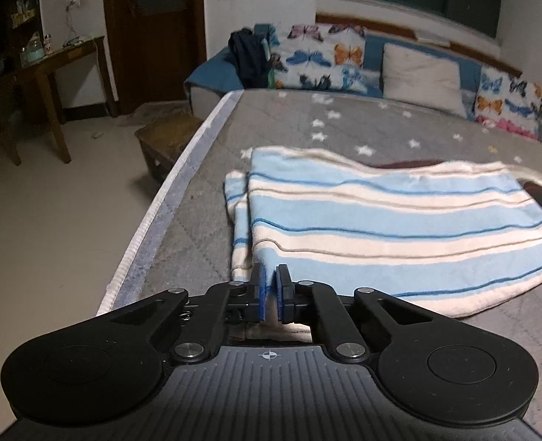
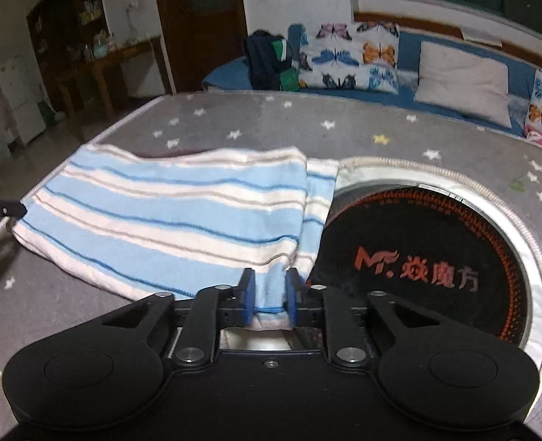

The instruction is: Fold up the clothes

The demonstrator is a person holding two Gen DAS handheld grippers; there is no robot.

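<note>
Blue-and-white striped terry garment [image 1: 399, 220] lies doubled on grey star-print table [image 1: 344, 128]. Your left gripper [image 1: 270, 286] nearly closed, pinching near corner; right gripper [image 2: 269, 294] half-closed around the other near corner, grip uncertain. Risk: uneven pull skews fold, drags cloth toward black round cooktop [image 2: 436, 257] at 3 o'clock.

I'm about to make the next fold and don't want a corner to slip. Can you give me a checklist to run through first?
1. Left tool pinching the towel edge: ok, pads nearly closed on fabric.
2. Right tool gripping the other near corner: ok, cloth bunched between pads.
3. Towel lying flat: not ok, far edge wavy and a layer sticks out at the side.
4. Towel on bare table: not ok, its right end overlaps the cooktop.
5. Fold path over the towel free: ok.
6. Grip firmness: cannot tell.
</note>
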